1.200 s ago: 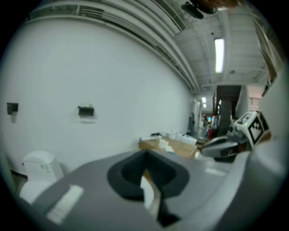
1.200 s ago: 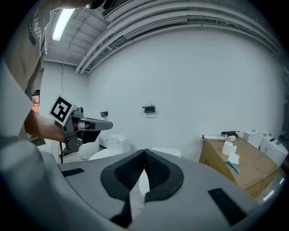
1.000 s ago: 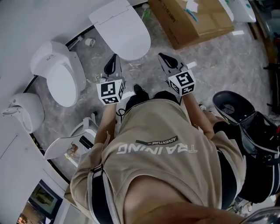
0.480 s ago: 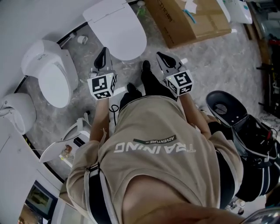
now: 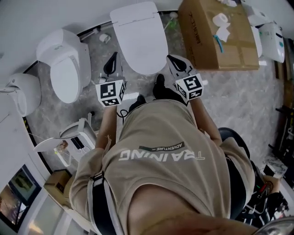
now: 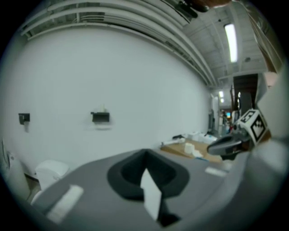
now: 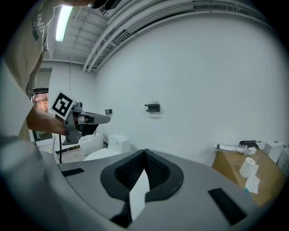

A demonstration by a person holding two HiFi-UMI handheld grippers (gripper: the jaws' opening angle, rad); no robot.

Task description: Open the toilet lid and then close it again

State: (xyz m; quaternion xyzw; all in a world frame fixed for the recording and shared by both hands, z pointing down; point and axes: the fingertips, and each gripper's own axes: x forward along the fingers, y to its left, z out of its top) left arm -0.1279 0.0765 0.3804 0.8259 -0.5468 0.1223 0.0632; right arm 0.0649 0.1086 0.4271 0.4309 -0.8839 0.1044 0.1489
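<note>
The toilet lid point(image 5: 140, 36) lies shut, flat over the bowl of the white toilet point(image 5: 133, 13), which stands against the wall point(image 6: 113, 76). A person in a beige shirt point(image 5: 165, 160) stands right at the toilet's front edge, with black shoes point(image 5: 160, 86) just short of it.

The left gripper point(image 5: 111, 62) is held beside the left front of the toilet and the right gripper point(image 5: 177, 63) beside its right front, one on either side of the lid's rounded end. Both point toward the wall behind the toilet. Each carries its marker cube point(image 5: 111, 93) on the end nearer the person.

In the left gripper view the two dark pads point(image 6: 135, 169) are pressed together along a single ridge with nothing between them, and only bare wall shows ahead of them. The right gripper view shows the same: pads point(image 7: 156, 169) closed on each other and empty. Neither tool touches the lid.

To the right of the toilet sits a cardboard box point(image 5: 229, 46) with paper rolls point(image 5: 222, 19) on top. To the toilet's left stands a second toilet point(image 5: 64, 69), and farther left another white toilet point(image 5: 23, 92). A small black fixture point(image 7: 153, 107) is mounted on the wall above the toilet.
</note>
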